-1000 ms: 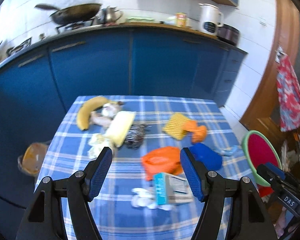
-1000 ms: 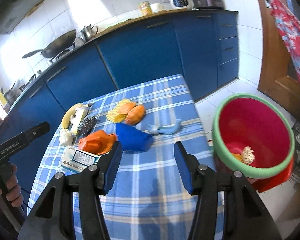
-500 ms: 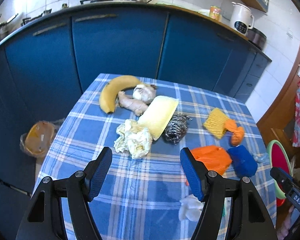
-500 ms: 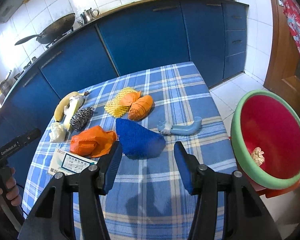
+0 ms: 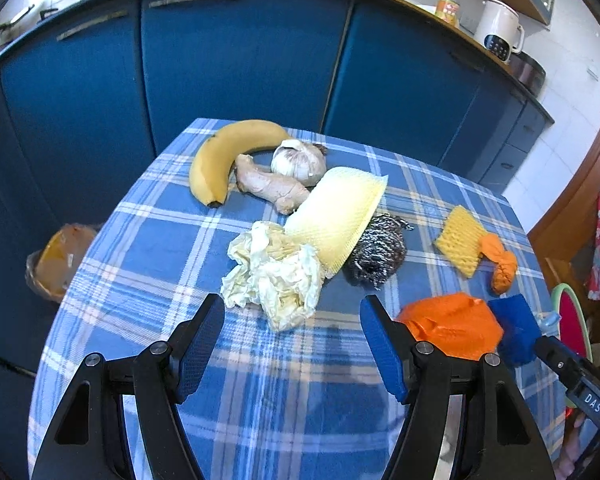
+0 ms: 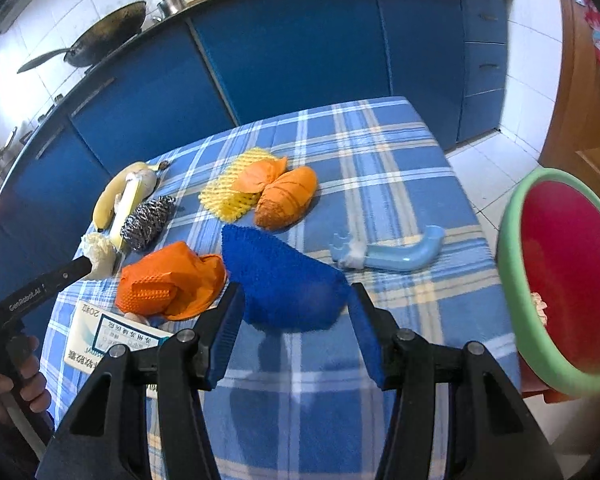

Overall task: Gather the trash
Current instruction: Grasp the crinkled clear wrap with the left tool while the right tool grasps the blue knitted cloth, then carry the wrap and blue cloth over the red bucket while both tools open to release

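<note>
Trash lies scattered on a blue plaid tablecloth (image 5: 160, 240). My left gripper (image 5: 292, 320) stands open just short of a crumpled white paper wad (image 5: 276, 276), nothing between its fingers. Beyond the wad lie a pale yellow foam net (image 5: 336, 212), a steel scourer (image 5: 376, 252), a banana (image 5: 224, 156), ginger (image 5: 272, 186) and garlic (image 5: 298, 158). My right gripper (image 6: 296, 304) is open, low over the cloth, with the near end of a blue foam net (image 6: 284, 280) between its fingertips; I see no pad pressing on it. A red bin with a green rim (image 6: 512, 260) stands off the table's right side.
An orange crumpled bag (image 6: 172, 284), a printed carton (image 6: 112, 332), a yellow net (image 6: 232, 196), orange nets (image 6: 288, 196) and a light blue plastic handle (image 6: 400, 256) lie on the cloth. Blue cabinets (image 5: 240, 60) stand behind. A brown basket (image 5: 56, 264) sits on the floor at left.
Both grippers have sunk toward the table. The left one has swung over to the white paper wad. The right one has closed in until the blue net lies between its fingertips. Neither opening has changed.
</note>
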